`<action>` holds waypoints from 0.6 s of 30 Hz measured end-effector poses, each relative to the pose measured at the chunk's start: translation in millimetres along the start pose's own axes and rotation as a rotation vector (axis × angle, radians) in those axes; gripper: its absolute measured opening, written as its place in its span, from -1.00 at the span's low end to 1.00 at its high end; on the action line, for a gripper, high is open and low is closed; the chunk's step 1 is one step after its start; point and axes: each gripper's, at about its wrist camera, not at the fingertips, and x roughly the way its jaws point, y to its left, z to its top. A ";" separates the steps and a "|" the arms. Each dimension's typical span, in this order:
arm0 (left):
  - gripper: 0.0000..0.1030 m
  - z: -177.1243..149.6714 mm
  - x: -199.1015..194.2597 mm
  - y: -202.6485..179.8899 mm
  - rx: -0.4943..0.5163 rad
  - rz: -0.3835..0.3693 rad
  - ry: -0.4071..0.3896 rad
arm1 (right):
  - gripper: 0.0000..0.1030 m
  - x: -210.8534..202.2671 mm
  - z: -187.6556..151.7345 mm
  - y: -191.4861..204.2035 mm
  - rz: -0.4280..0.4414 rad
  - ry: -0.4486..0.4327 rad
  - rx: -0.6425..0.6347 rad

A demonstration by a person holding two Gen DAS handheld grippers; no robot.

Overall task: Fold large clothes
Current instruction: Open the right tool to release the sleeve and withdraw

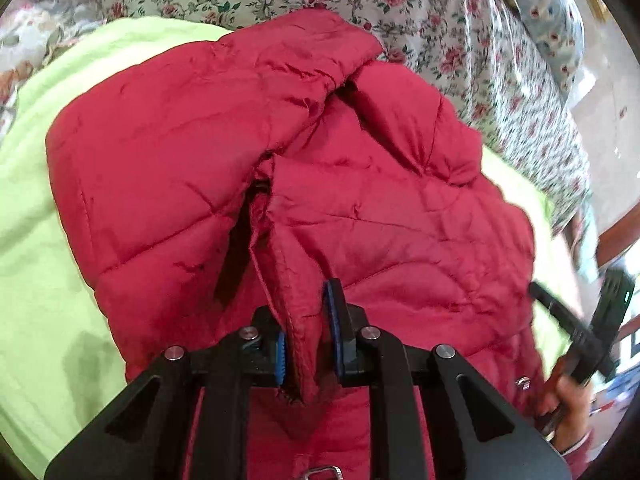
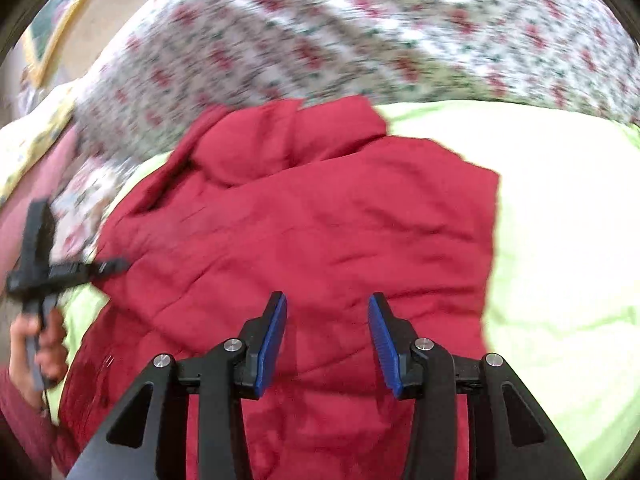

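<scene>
Red puffer jacket (image 1: 312, 184) lies on lime-green sheet (image 1: 48, 208) over floral bedspread (image 1: 460, 40), bunched, partly doubled over, no neat fold yet. Left gripper (image 1: 308, 344) clamped on stitched front edge near hem. Right gripper (image 2: 326, 340) part open, empty, above jacket. Most folding left, by my read.

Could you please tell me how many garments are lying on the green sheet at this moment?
1: a red quilted jacket spread over the green sheet, its stitched front edge pinched in the left gripper. Anything tucked beneath the jacket would be hidden.
</scene>
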 end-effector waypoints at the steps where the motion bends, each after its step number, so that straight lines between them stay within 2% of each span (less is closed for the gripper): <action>1: -0.69 -0.9 0.3 -0.5 0.009 0.011 0.000 | -0.15 3.3 0.5 -3.9 -0.009 0.001 0.005; 4: -0.48 -4.6 -9.2 -1.4 0.023 0.059 -0.012 | -0.15 24.1 0.7 -9.1 -0.040 0.037 0.015; 7: -0.46 -8.1 -36.8 0.3 0.039 0.109 -0.078 | -0.14 40.5 -4.7 -7.6 -0.077 0.069 -0.005; 9: -0.46 -9.0 -54.7 -5.3 0.060 0.066 -0.122 | -0.14 45.3 -7.5 -6.8 -0.094 0.068 -0.018; 11: -0.46 -7.9 -62.2 -17.6 0.093 -0.001 -0.131 | -0.13 46.7 -8.8 -7.2 -0.099 0.065 -0.018; 14: -0.46 -6.4 -49.6 -40.8 0.155 -0.012 -0.111 | -0.12 48.7 -10.1 -6.7 -0.108 0.066 -0.028; 18: -0.46 -7.8 -6.8 -55.8 0.204 0.067 -0.049 | -0.11 48.7 -11.7 -5.6 -0.112 0.062 -0.037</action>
